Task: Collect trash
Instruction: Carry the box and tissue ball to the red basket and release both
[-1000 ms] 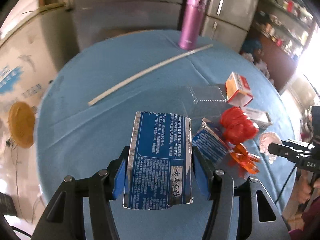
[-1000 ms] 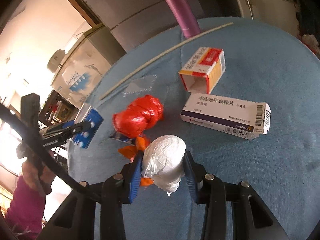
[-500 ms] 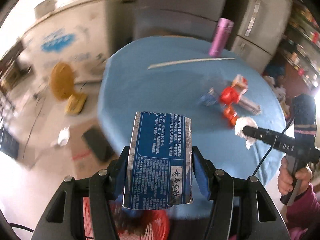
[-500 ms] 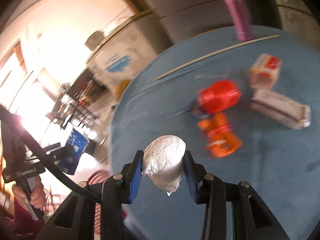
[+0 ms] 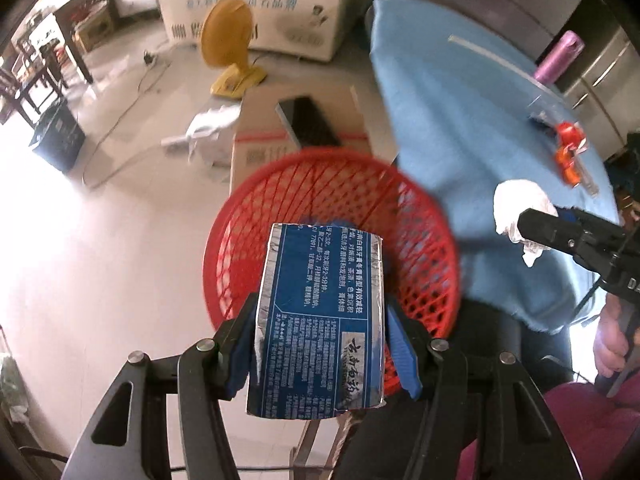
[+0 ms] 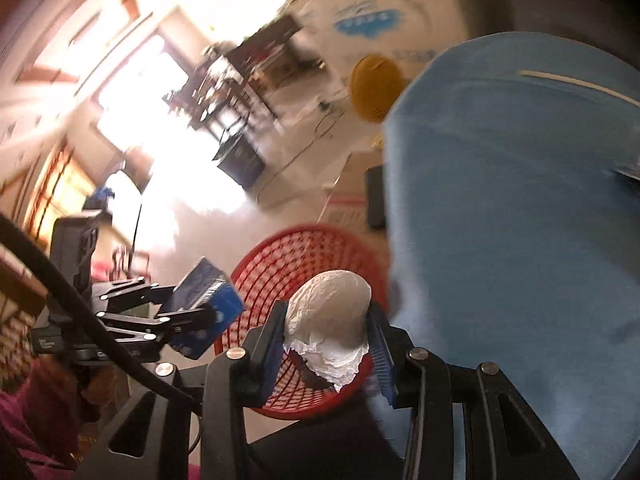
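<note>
A: Why hold both pieces over the basket?
B: For dropping, I'd judge — the left gripper has its jaws clamped on the blue box, right above the red mesh.
A: And the right gripper?
B: Closed on a white wad, near the rim beside the table.
A: Any difference between views?
B: Only the left view shows trash left on the table; the right one shows the box from the side.

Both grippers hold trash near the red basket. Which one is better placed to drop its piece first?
Probably the left gripper. Its blue carton sits directly over the opening of the red basket. The right gripper with the white crumpled wad is over the basket's near rim, close to the blue tablecloth.
</note>
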Motion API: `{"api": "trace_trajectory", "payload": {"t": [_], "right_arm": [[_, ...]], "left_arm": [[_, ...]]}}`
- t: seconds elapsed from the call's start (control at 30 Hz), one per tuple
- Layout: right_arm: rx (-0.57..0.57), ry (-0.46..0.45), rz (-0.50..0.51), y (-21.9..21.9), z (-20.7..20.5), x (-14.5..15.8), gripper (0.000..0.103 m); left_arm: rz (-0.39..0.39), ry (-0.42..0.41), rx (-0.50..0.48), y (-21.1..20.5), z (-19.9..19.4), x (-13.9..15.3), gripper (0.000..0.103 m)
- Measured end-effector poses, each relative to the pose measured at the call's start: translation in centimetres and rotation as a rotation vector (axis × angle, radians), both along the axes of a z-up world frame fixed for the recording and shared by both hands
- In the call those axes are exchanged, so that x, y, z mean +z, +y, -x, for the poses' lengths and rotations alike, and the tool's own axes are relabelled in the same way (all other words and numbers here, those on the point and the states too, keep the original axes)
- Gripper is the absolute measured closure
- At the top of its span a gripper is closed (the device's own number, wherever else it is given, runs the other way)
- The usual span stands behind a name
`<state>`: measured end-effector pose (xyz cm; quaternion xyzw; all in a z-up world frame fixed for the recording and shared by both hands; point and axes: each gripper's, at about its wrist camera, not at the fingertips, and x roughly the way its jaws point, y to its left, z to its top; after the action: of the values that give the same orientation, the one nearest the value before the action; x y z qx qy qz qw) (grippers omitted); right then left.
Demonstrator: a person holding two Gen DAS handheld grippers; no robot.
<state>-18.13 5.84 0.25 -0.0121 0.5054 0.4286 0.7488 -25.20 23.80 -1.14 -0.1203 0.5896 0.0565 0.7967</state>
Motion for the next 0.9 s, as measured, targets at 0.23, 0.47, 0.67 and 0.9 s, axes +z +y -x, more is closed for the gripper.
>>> {"api": "trace_trajectory", "payload": {"t": [0.23, 0.47, 0.67, 0.9], "right_arm": [[0.100, 0.081, 0.082, 3.7, 0.8, -3.1, 0.057], [0.091, 0.109, 0.053, 4.0, 0.1, -3.3, 0.045], [0.038, 0.074, 0.061, 3.2, -0.3, -3.1, 0.045], [-0.079, 0.000, 0.050, -0.4, -1.7, -1.0, 0.045]], "left_arm": [[-0.025, 0.059, -0.002, 0.0, 0.6, -2.6, 0.042], [-0.149, 0.036, -0.001, 0.1, 0.0, -2.0, 0.041], [-0.234, 0.000, -0.002, -0.5, -0.9, -1.0, 0.041], [-0.361, -0.038, -0.069, -3.7, -2.5, 0.4, 0.040]]}}
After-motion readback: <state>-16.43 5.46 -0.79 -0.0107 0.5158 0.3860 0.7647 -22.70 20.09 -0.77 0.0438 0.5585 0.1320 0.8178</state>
